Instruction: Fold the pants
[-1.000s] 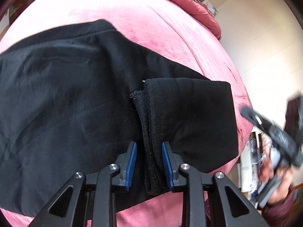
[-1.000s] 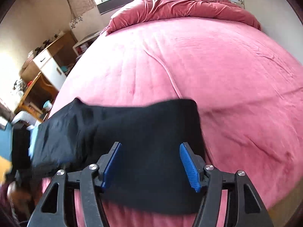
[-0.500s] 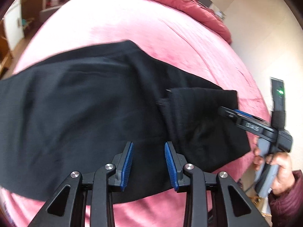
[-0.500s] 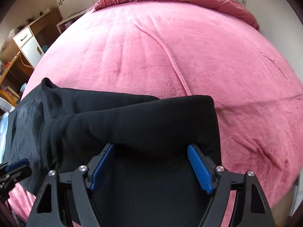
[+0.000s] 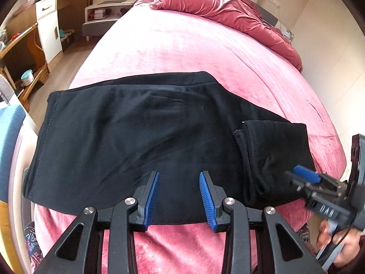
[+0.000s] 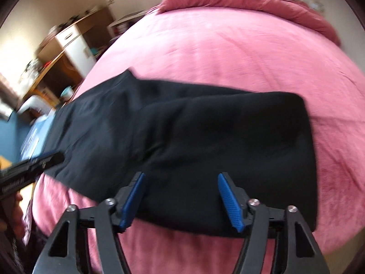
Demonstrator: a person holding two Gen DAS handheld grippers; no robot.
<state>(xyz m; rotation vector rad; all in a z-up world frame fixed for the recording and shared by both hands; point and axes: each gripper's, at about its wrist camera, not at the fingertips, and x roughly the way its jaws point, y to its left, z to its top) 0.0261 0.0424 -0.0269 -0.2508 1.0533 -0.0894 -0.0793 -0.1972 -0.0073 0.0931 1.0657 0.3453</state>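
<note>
Left wrist view looks down on the black pants (image 5: 141, 137), lying flat across the near end of the pink bed (image 5: 194, 52), with the leg cuffs folded back on top of the pants at their right end. The left gripper (image 5: 179, 196) hangs above the near edge of the pants, its jaws having just been opening; the blue pads (image 5: 151, 196) stand apart with nothing pinched between them. To the right of the pants the right gripper (image 5: 305, 175) sits in a hand (image 5: 335, 246). In the blurred right wrist view the right gripper (image 6: 180, 198) is spread over the pants (image 6: 205, 137), its jaws having just been closing, holding no cloth. Beyond the pants a rumpled red duvet (image 5: 228, 11) lies at the bed's far end
</note>
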